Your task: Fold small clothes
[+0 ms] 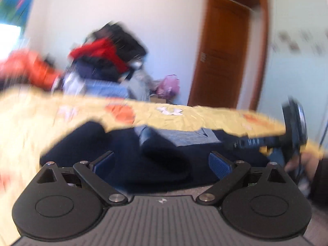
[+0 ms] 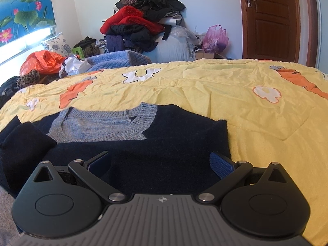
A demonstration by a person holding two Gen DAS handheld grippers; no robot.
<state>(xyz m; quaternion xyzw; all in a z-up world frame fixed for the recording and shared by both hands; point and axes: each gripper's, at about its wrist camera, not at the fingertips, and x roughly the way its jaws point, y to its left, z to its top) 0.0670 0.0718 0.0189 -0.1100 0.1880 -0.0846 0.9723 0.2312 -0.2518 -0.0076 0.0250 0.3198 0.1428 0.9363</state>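
Note:
A small navy sweater [image 2: 164,147] with a grey knit collar [image 2: 102,125] lies flat on the yellow bedspread [image 2: 246,106]. Its left sleeve [image 2: 24,139] is folded in over the body. My right gripper [image 2: 160,164] is open and empty, low over the sweater's lower body. In the blurred left wrist view the sweater [image 1: 164,164] lies just ahead, with a fold of sleeve [image 1: 164,149] raised in the middle. My left gripper [image 1: 162,164] is open and empty above it. The other gripper [image 1: 293,131] shows at the right edge.
A heap of red and black clothes [image 2: 143,20] stands beyond the bed against the white wall. An orange bag [image 2: 41,61], a blue quilted basket [image 2: 114,60] and a pink bag [image 2: 215,37] lie behind the bed. A brown door [image 2: 270,18] is at the right.

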